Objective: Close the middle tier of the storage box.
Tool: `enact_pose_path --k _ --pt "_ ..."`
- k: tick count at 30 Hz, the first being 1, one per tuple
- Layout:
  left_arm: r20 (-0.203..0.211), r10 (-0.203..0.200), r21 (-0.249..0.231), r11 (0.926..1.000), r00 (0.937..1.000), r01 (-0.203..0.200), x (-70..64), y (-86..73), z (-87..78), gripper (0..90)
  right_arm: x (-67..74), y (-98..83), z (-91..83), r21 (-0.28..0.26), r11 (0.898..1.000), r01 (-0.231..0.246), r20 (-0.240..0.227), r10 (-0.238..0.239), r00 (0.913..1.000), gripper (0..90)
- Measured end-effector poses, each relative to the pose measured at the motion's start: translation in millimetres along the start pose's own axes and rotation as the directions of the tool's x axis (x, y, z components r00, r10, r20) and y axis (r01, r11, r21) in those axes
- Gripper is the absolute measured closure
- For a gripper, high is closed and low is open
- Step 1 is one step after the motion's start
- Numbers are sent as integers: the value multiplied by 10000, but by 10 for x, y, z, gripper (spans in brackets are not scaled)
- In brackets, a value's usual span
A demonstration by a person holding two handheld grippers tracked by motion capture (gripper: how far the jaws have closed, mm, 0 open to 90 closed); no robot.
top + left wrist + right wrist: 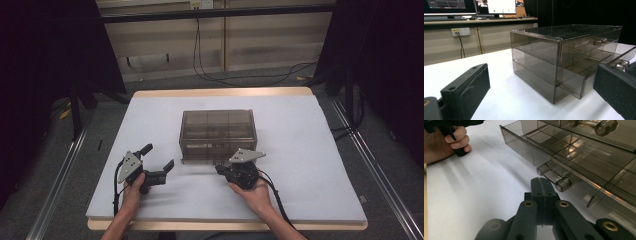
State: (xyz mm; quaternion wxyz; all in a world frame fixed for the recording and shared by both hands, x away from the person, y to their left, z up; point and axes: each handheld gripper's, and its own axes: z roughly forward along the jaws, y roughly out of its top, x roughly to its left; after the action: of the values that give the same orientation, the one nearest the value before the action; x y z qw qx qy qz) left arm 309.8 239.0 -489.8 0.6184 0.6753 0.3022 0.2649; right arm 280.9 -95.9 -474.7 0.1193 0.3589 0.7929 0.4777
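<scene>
A smoky clear drawer box (218, 131) stands mid-table, with two drawers. Its lower drawer (571, 86) sticks out a little toward me; the upper one is pushed in. My left gripper (157, 157) rests left of the box's front, its jaws open wide with nothing between them; in the left gripper view (541, 75) it faces the box's corner. My right gripper (220, 170) lies at the front of the box. In the right gripper view (543, 182) its jaws are shut flat on each other, tip just under the lower drawer's clear bar handle (552, 177), holding nothing.
The box sits on a white mat (310, 165) over a wooden table (220, 92). Cables (235, 77) lie on the floor behind it. A desk with monitors (469, 7) stands against the far wall. Metal rails (380, 170) run along both sides.
</scene>
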Motion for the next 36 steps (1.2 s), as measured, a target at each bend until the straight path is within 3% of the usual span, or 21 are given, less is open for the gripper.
enact_pose_path --k 36 --pt "17 33 7 10000 10000 -33 2 0 -1 9 -68 27 23 -228 9996 -189 239 195 9995 900"
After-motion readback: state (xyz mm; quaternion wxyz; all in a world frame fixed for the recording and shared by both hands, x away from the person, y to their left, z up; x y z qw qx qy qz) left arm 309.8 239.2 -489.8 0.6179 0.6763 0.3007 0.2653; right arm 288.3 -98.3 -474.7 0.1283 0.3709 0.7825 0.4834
